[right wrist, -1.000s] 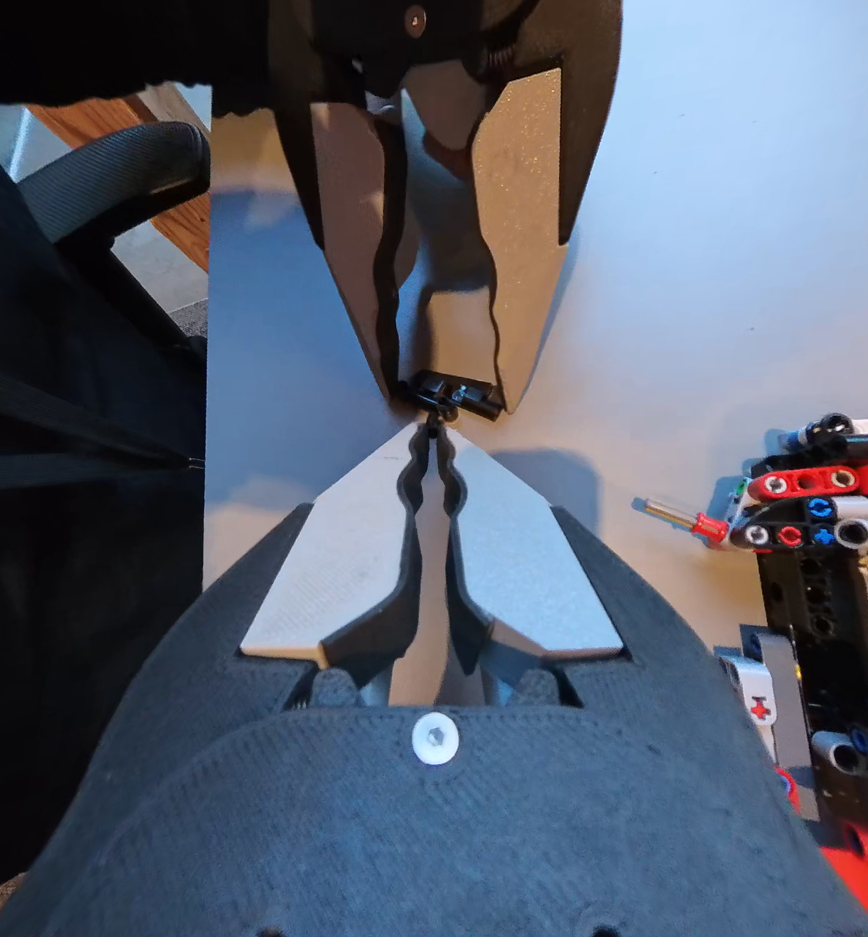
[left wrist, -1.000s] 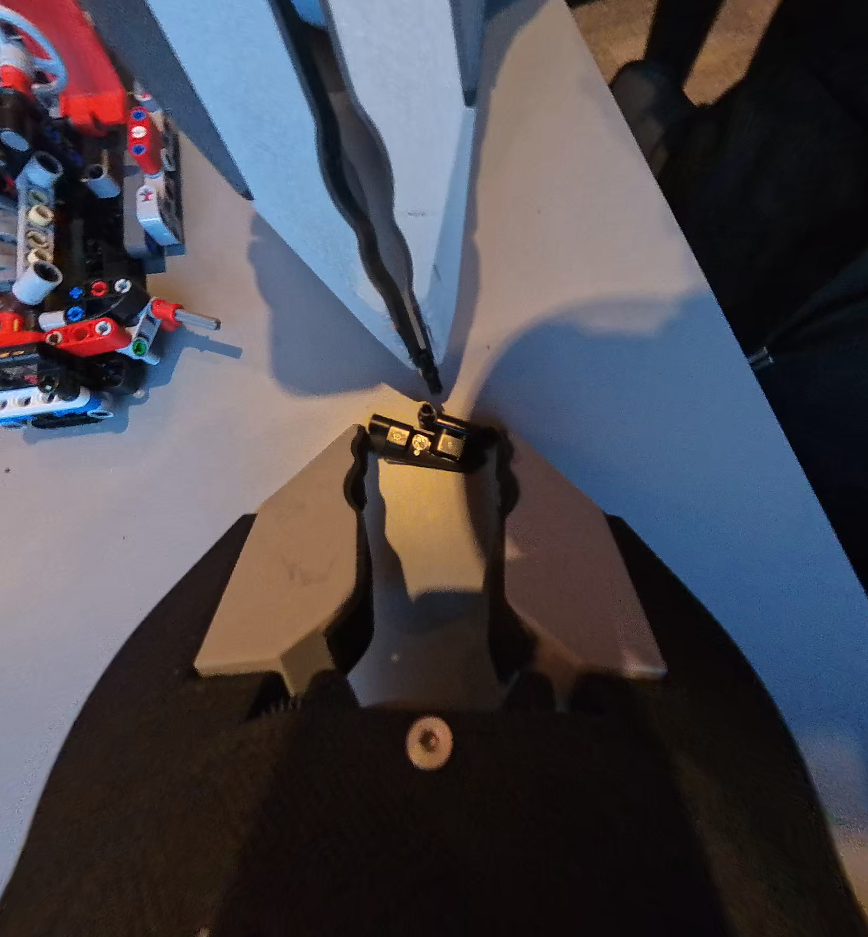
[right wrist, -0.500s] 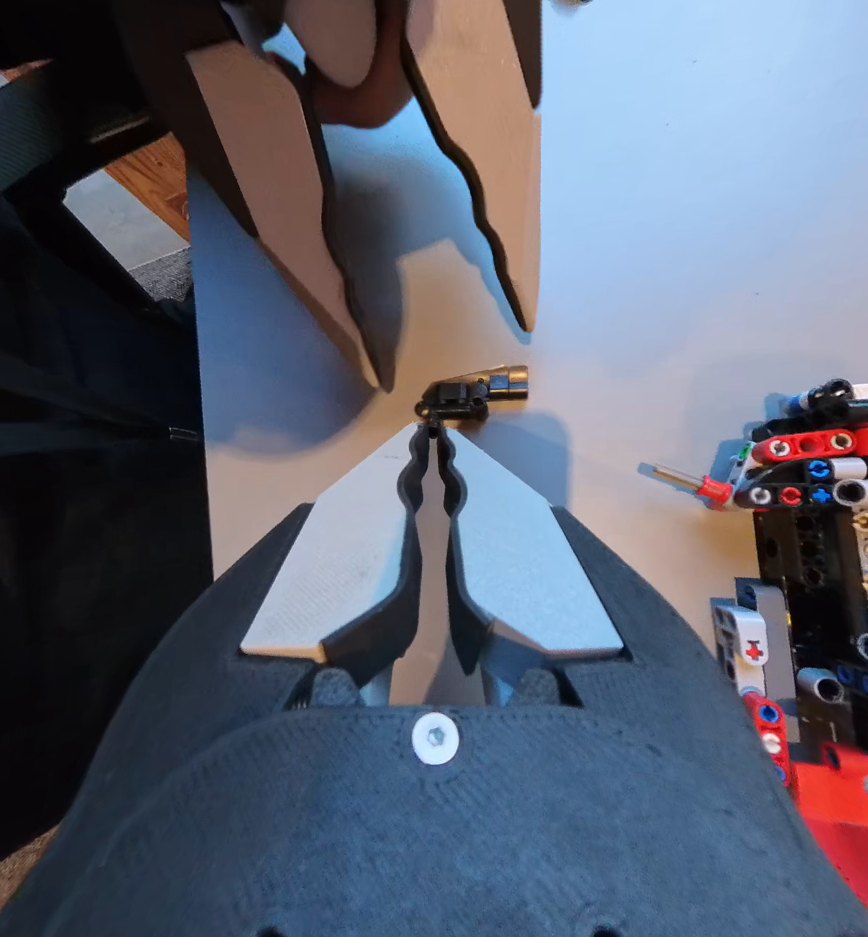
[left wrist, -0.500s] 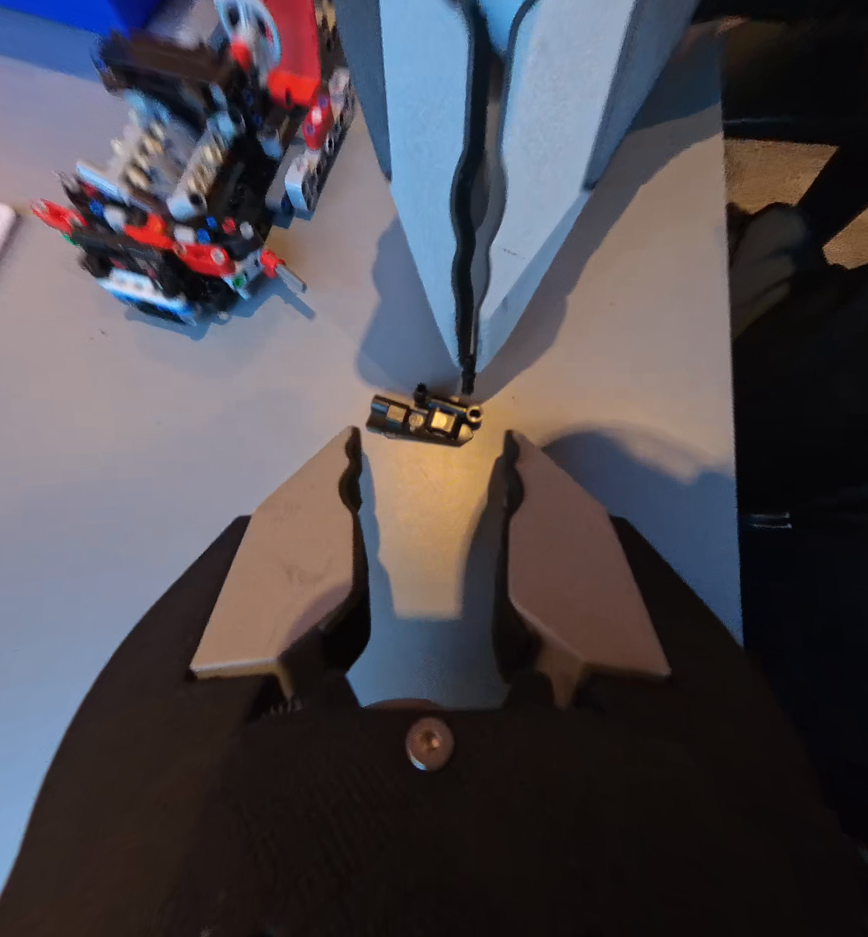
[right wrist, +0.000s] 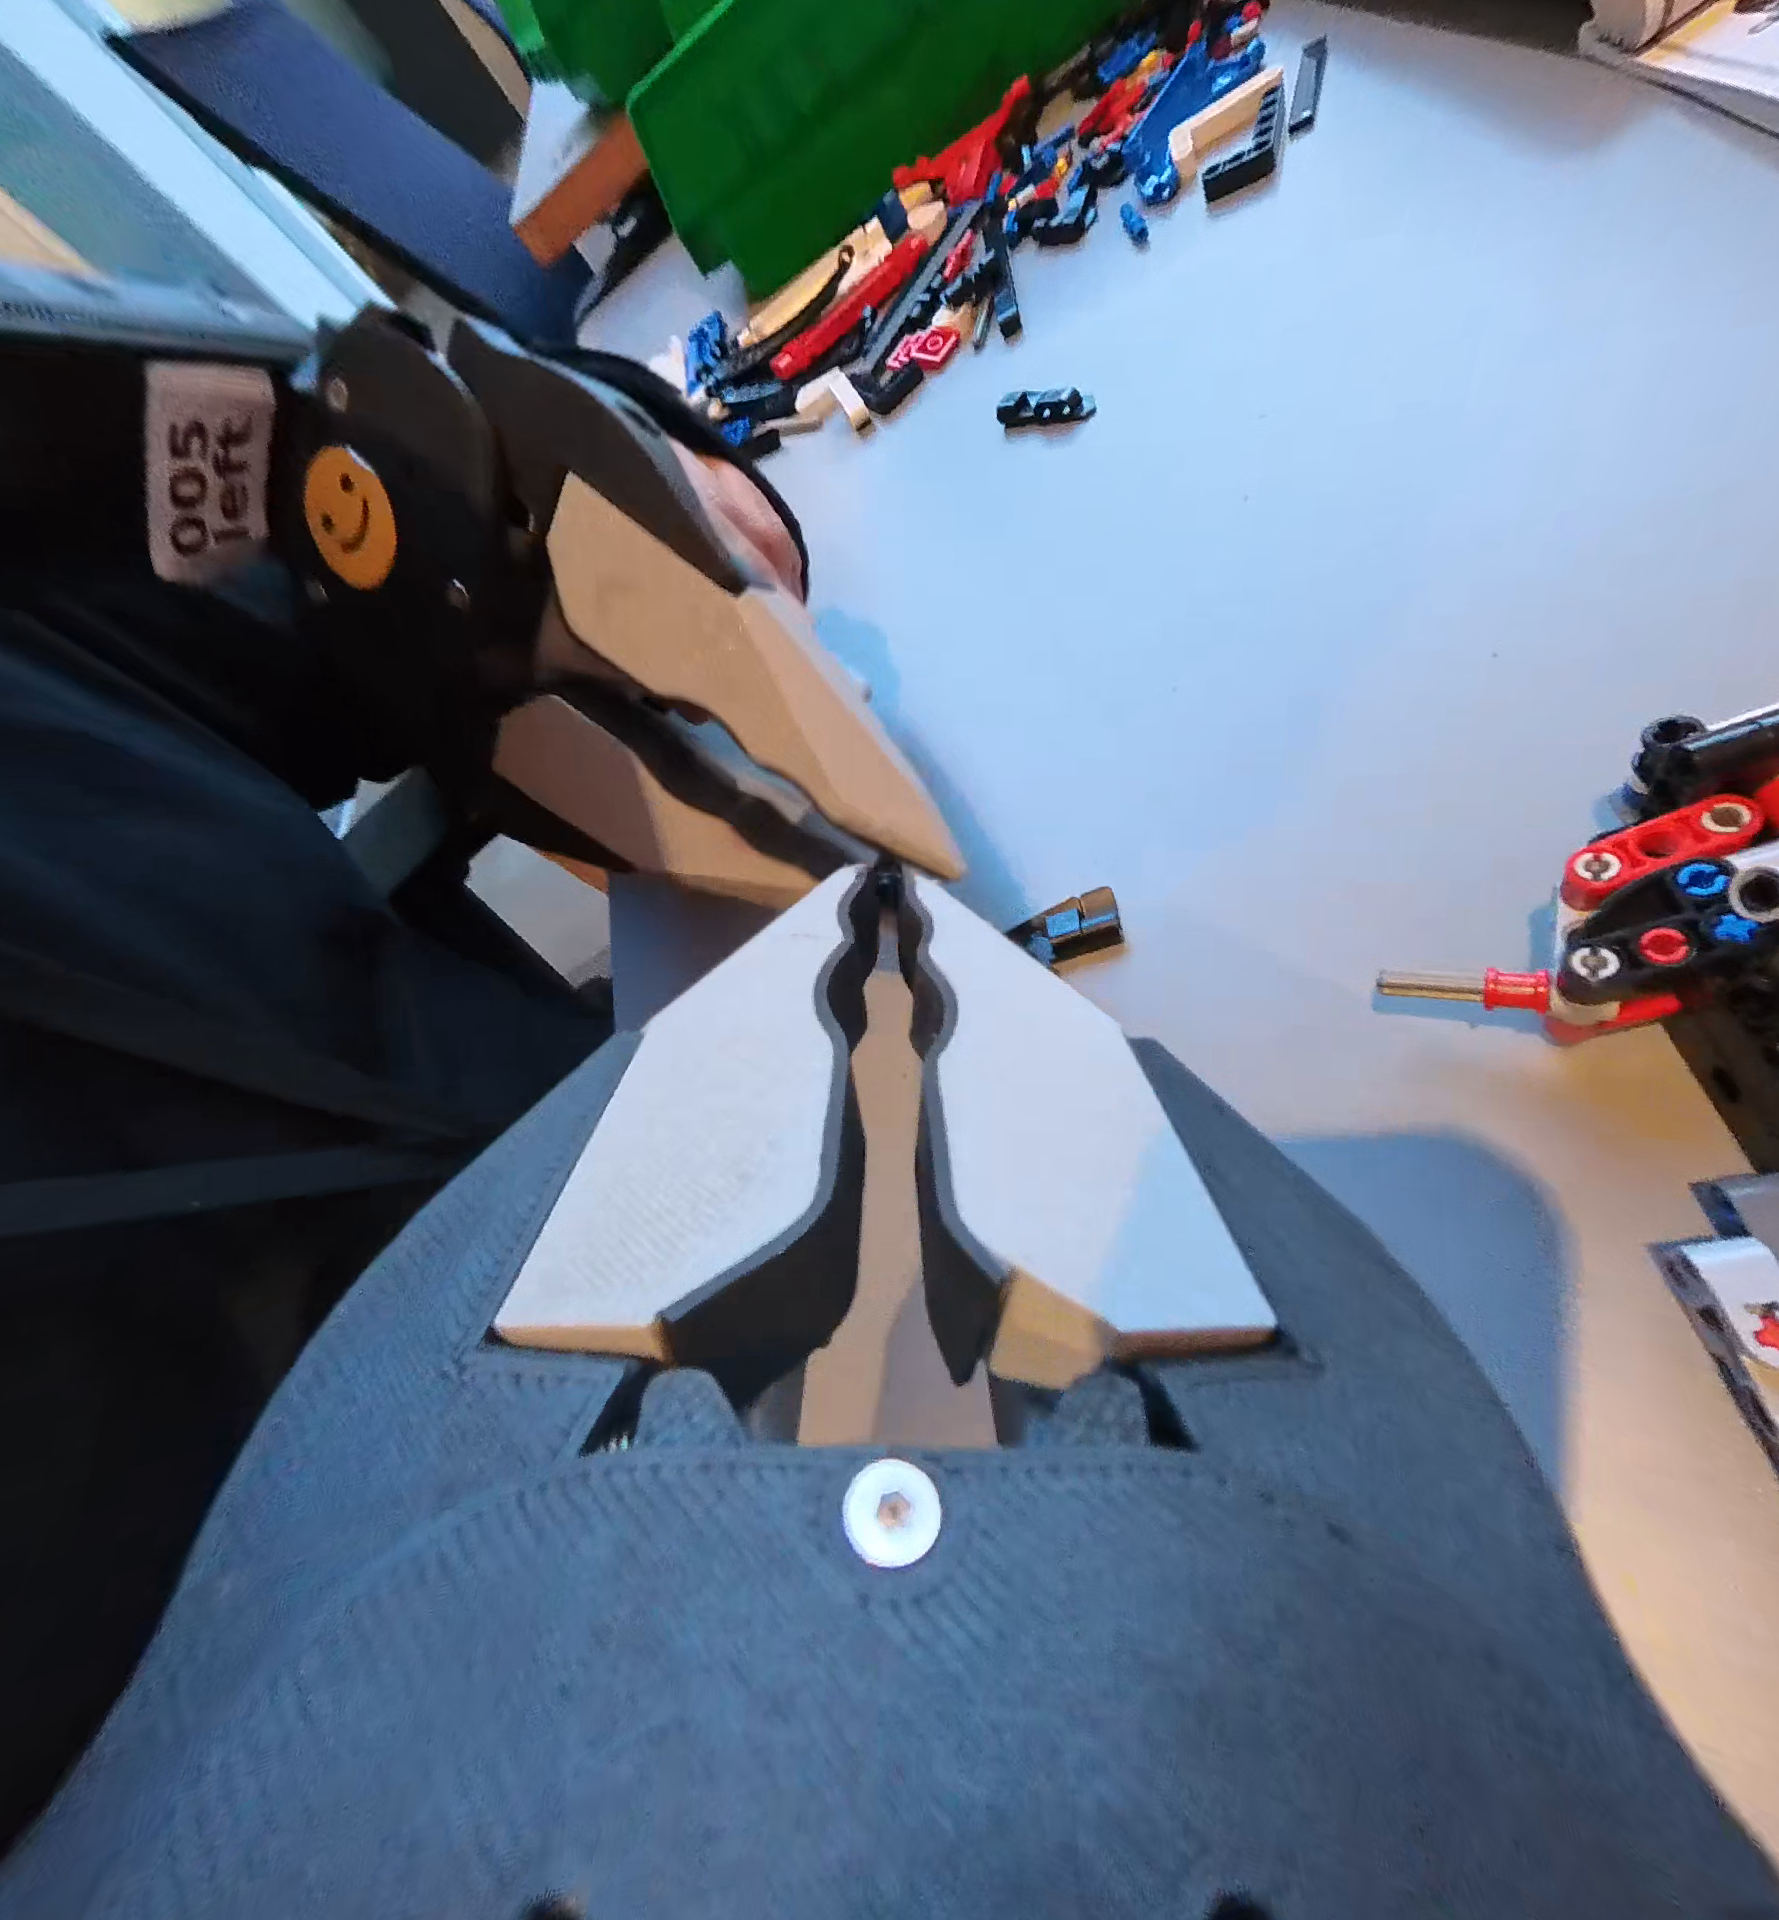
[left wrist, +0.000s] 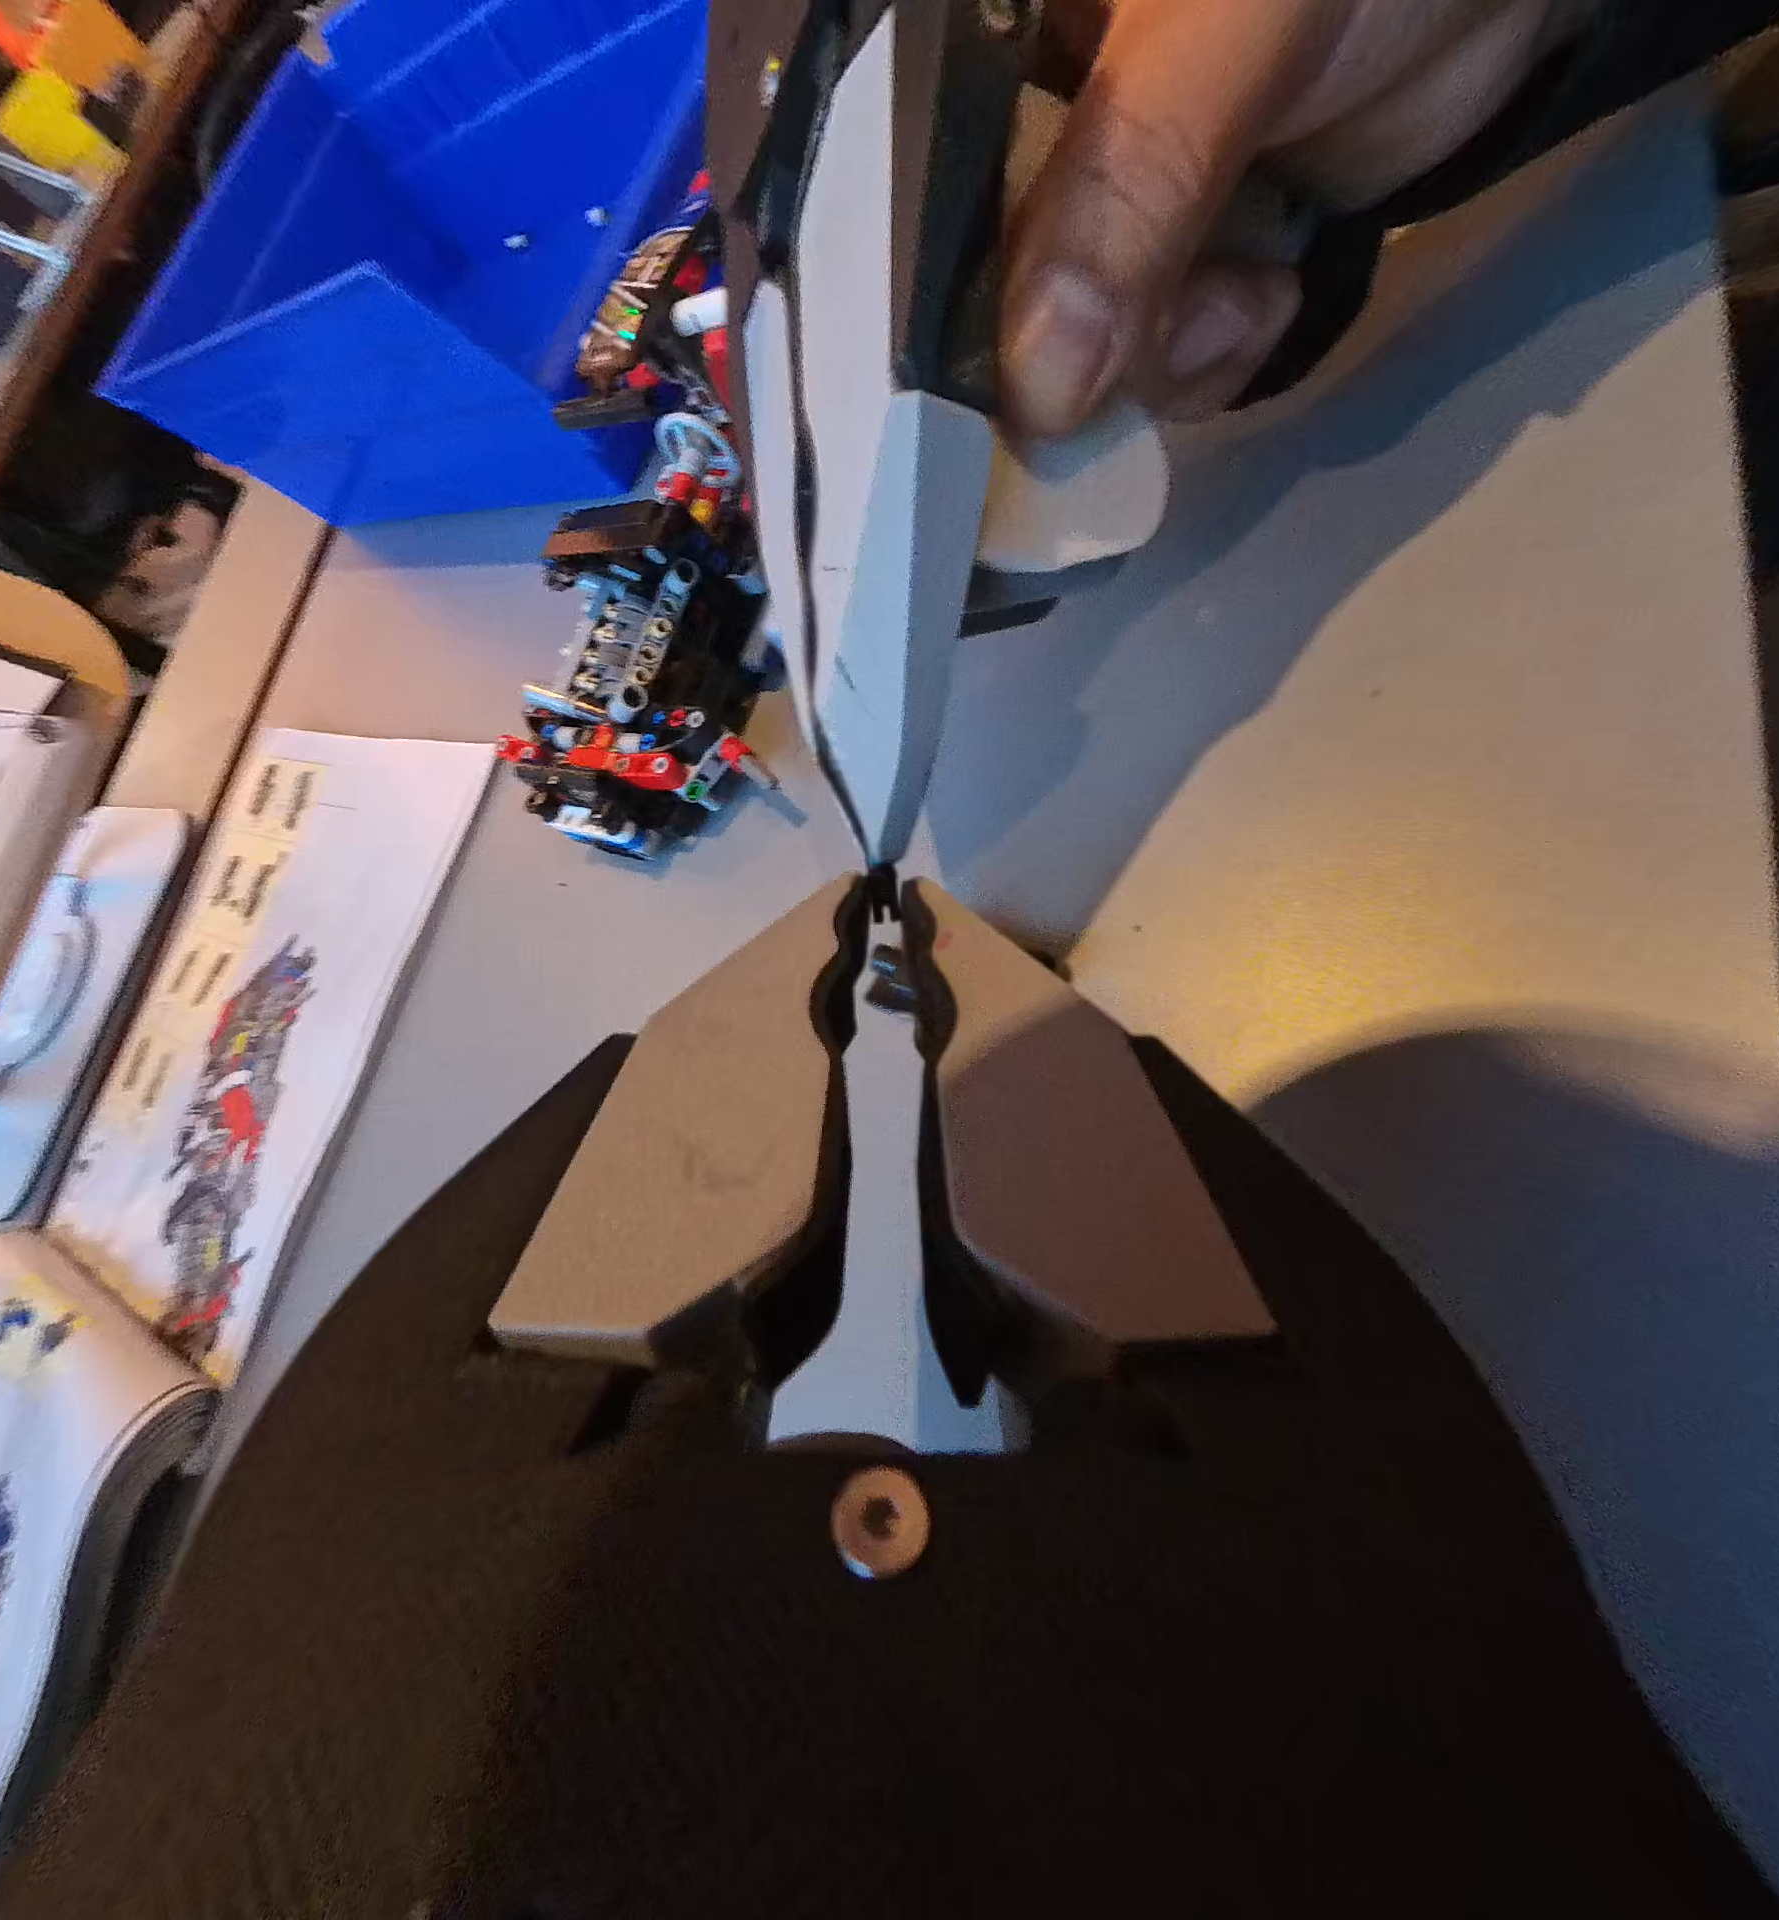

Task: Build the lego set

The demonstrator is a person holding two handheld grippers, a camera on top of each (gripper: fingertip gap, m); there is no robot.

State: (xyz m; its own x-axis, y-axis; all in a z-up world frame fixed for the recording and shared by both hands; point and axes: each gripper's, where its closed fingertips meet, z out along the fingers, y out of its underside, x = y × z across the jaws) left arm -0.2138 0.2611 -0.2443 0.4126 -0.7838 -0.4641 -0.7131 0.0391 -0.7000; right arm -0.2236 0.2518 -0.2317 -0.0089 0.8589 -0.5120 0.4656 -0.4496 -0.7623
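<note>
Gripping one small black pin [right wrist: 883, 891] at frame centre, I have both sets of jaws closed on it: left gripper [left wrist: 881, 896] and right gripper [right wrist: 885, 902] meet tip to tip. Pin's axis unclear. Black connector [right wrist: 1077, 923] lies flat just right, long axis left-right.

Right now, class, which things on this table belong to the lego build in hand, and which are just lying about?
In hand: black pin, right gripper, left gripper, black connector, part-built model, instruction sheet, loose parts pile.

Lying about: blue bin, green bin, chair.
</note>
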